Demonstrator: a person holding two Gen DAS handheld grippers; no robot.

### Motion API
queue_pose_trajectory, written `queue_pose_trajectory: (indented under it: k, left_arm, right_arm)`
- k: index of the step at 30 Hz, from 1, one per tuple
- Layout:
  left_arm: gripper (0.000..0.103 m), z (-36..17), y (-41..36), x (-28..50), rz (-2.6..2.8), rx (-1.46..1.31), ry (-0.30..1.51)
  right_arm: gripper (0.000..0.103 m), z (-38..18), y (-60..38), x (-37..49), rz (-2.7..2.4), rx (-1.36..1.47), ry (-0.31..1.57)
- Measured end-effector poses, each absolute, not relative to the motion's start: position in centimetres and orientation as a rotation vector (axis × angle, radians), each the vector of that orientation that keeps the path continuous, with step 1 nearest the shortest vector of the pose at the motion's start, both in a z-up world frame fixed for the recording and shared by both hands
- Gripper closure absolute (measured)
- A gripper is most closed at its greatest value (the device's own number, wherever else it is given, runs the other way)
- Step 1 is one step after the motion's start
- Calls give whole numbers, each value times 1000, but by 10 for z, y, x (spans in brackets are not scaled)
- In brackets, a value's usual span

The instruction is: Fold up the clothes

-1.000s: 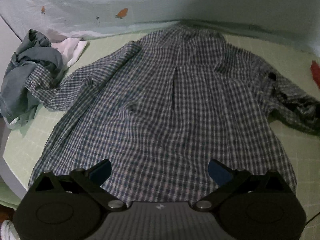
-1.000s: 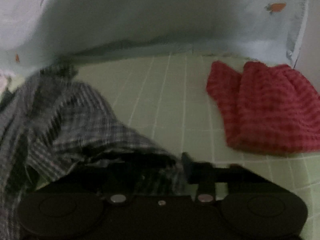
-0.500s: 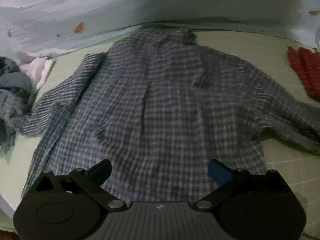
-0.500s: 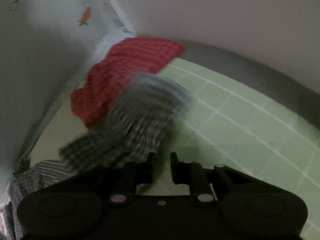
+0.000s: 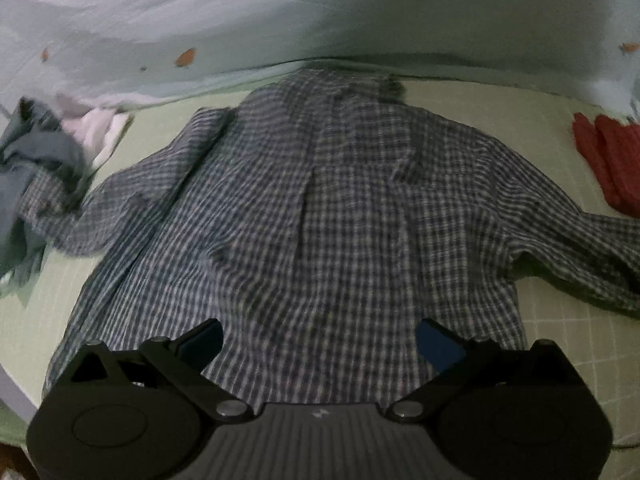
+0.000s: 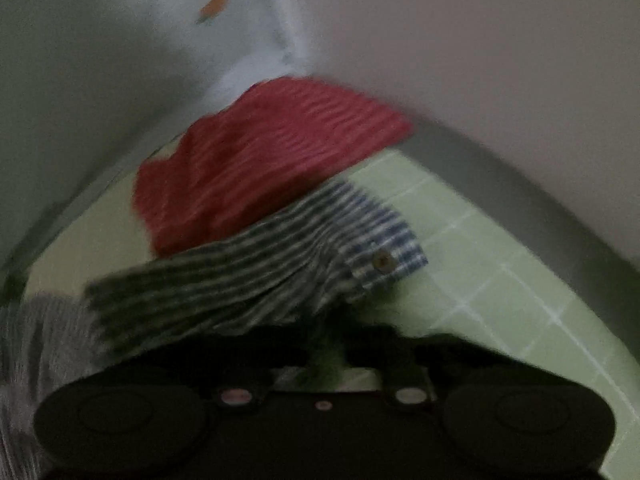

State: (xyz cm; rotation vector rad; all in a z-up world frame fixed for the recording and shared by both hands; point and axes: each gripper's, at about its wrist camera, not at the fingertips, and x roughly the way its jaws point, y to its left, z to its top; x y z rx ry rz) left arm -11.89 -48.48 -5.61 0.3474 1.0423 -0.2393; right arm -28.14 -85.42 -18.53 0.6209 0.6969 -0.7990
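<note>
The checked shirt (image 5: 320, 216) lies spread back-up on the green gridded bed sheet (image 5: 560, 344), collar at the far side. The left gripper (image 5: 320, 340) hovers over the near hem, jaws wide apart and empty. The right gripper (image 6: 326, 344) has its jaws drawn together, apparently pinching the right sleeve (image 6: 256, 276) near its buttoned cuff (image 6: 384, 256), though blur hides the contact. A thin pinch could slip and drop the sleeve short. The cuff overlaps the red garment (image 6: 260, 160) and may snag it. The left sleeve touches the grey clothes (image 5: 36, 176), which could drag along.
</note>
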Motion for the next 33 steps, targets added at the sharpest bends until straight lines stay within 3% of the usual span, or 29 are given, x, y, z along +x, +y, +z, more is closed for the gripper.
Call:
queue_pose_trajectory:
  k: [5,9,11,13,15,17,19,22,33]
  left_arm:
    - [1,-49,-462,-143,-215,300,1015]
    - [1,-51,-441,-161,-192,259,1021]
    - [1,-49,-429,-168,-181,233,1021]
    - [1,-46,-417,-175,-170,206,1018]
    - [1,-44,-406,-180,-154,187,1014]
    - [1,-42,-395,-182,-141,173,1016]
    - [1,-42,-386,-184,-137,168,1017]
    - [1,-45,-376,-183,-130,163,1024]
    - [1,-67,-362,-152,-157,94,1060]
  right_arm:
    - [100,-161,-855,-321,-898,544,585]
    - [99,-166,-874,-346,-987,597,623]
    - [90,-170,-882,-356,-1017,641,662]
    - [63,-168,-875,-361,-1023,645,687]
    - [47,-164,-861,-360,-1023,598,695]
    - [39,-159,-845,-357,-998,565,702]
    - [17,-154,-831,-351,-961,549,705]
    - [5,-146,-807,-333,-887,495,691]
    - [2,-119,-744,-230,-557,373,694]
